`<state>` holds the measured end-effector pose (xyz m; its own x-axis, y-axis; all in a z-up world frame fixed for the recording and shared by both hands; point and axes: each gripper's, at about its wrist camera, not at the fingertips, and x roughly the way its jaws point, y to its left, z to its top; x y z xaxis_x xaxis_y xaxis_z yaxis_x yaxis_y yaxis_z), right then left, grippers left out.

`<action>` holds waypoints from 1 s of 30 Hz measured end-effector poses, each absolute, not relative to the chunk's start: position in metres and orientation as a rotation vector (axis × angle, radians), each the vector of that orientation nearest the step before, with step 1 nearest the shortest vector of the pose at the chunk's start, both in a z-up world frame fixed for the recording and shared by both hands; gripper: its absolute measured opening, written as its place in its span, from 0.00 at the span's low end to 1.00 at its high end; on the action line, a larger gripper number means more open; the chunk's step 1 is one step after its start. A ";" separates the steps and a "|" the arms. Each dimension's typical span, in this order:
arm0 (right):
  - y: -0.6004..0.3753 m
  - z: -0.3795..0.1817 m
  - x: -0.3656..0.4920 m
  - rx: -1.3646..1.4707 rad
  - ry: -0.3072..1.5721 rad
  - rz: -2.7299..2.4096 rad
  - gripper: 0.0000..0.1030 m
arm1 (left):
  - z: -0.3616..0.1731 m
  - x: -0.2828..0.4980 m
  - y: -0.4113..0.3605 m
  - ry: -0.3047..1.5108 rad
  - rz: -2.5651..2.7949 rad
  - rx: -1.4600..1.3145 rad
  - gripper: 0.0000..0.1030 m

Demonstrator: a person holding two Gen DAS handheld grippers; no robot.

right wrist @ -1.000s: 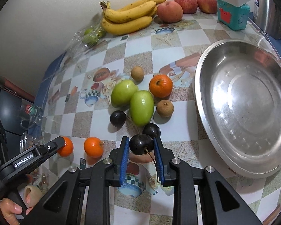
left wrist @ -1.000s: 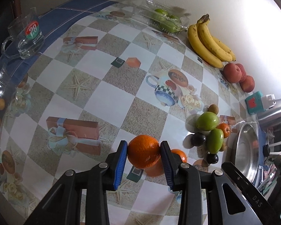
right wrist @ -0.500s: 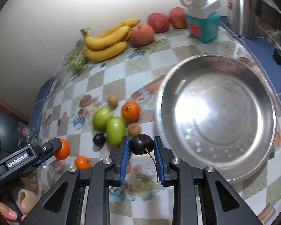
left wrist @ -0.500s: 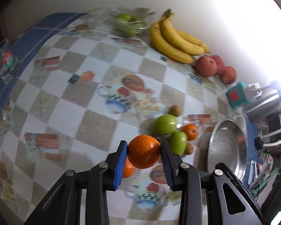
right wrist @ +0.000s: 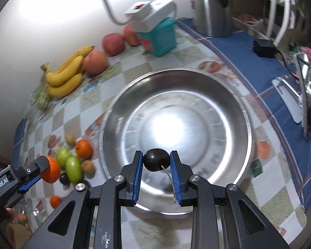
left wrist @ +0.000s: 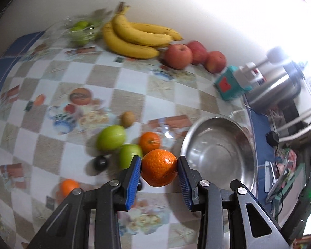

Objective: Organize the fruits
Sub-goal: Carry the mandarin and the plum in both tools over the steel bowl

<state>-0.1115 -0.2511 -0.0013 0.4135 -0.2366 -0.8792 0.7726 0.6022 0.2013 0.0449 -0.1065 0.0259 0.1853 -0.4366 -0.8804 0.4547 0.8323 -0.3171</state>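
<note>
My left gripper [left wrist: 159,168] is shut on an orange [left wrist: 159,167], held above the checked tablecloth just left of the steel bowl [left wrist: 219,153]. My right gripper [right wrist: 156,160] is shut on a dark cherry [right wrist: 156,159] with its stem hanging down, over the near part of the empty steel bowl [right wrist: 234,108]. The left gripper with its orange [right wrist: 51,169] also shows at the lower left of the right wrist view. On the cloth lie two green fruits [left wrist: 111,137], another orange [left wrist: 149,142], a small orange [left wrist: 68,186], a dark cherry [left wrist: 101,162] and a brown fruit [left wrist: 128,118].
Bananas [left wrist: 134,39] and red apples [left wrist: 178,56] lie along the back wall, with a bag of green fruit [left wrist: 82,31] to their left. A teal box [left wrist: 228,87] with a white power strip and a steel kettle [right wrist: 214,6] stand beyond the bowl.
Both grippers have swung to the right with their fruit. The bowl now lies under the right gripper and close beside the left one. Both grips are unchanged.
</note>
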 end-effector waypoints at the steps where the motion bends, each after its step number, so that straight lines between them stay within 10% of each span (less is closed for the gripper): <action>1: -0.254 -0.002 -0.116 0.672 0.941 -0.713 0.27 | 0.026 0.042 -0.115 1.229 -0.644 0.030 0.37; 30: -0.282 -0.019 -0.141 0.717 0.981 -0.870 0.27 | -0.014 -0.007 -0.191 1.203 -0.829 0.213 0.38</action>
<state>-0.1407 -0.2822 -0.0187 0.2887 -0.2891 -0.9127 0.8713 0.4744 0.1254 -0.0065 -0.1906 -0.0136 0.1126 -0.4526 -0.8846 0.6656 0.6953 -0.2710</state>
